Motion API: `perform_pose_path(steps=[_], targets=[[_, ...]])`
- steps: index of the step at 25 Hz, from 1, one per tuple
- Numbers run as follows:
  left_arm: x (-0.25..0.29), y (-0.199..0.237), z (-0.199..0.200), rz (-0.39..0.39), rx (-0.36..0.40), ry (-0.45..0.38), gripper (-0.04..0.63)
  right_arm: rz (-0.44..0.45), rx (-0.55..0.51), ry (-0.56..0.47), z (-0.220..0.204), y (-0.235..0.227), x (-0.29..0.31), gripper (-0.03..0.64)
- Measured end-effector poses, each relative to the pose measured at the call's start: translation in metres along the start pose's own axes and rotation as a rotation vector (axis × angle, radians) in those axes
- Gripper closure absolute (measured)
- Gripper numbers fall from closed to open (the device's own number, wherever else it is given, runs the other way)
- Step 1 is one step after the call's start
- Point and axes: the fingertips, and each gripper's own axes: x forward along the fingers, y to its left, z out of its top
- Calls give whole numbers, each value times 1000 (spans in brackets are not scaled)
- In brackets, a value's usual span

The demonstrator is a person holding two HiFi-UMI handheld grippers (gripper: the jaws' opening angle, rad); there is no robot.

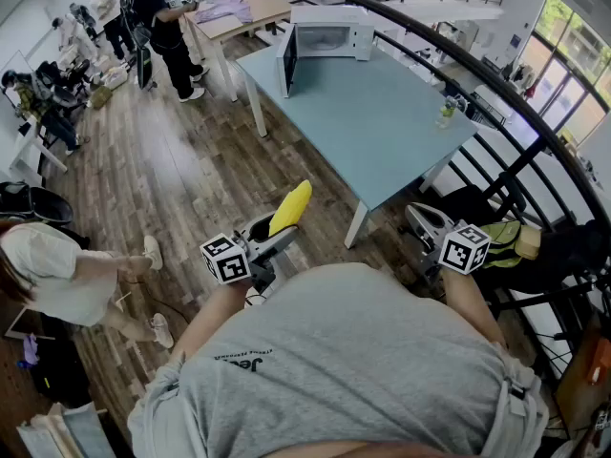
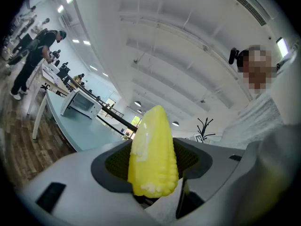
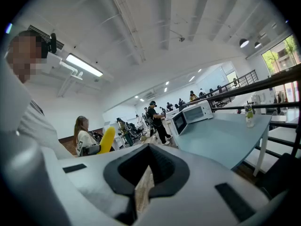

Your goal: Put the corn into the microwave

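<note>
A yellow corn cob (image 1: pixel 291 208) sticks up out of my left gripper (image 1: pixel 272 235), which is shut on its lower end; in the left gripper view the corn (image 2: pixel 153 149) fills the space between the pads. The white microwave (image 1: pixel 325 38) stands at the far end of the pale blue table (image 1: pixel 382 132), its door swung open to the left, well ahead of both grippers. My right gripper (image 1: pixel 425 225) hangs near the table's front right, shut, with nothing in it (image 3: pixel 148 161). The right gripper view also takes in the microwave (image 3: pixel 193 116) and the corn (image 3: pixel 107 140).
A black curved railing (image 1: pixel 496 93) runs along the table's right side. A small bottle (image 1: pixel 447 113) stands at the table's right edge. People stand round a second table (image 1: pixel 239 17) at the back left, and another person (image 1: pixel 57 275) sits low on the left. Wooden floor (image 1: pixel 191 179) lies between me and the table.
</note>
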Motion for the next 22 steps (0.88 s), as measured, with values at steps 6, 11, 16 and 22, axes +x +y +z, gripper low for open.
perform_pose_path(steps=[6, 11, 16, 22], targets=[[4, -1, -1, -7, -1, -8, 325, -1, -8, 5, 2, -3, -2, 601], [9, -6, -2, -19, -15, -6, 325, 4, 3, 13, 0, -4, -4, 601], [17, -8, -6, -19, -16, 8, 325, 34, 64, -6, 0, -8, -10, 600], [44, -17, -9, -14, -15, 33, 325, 61, 69, -32, 3, -20, -33, 600]])
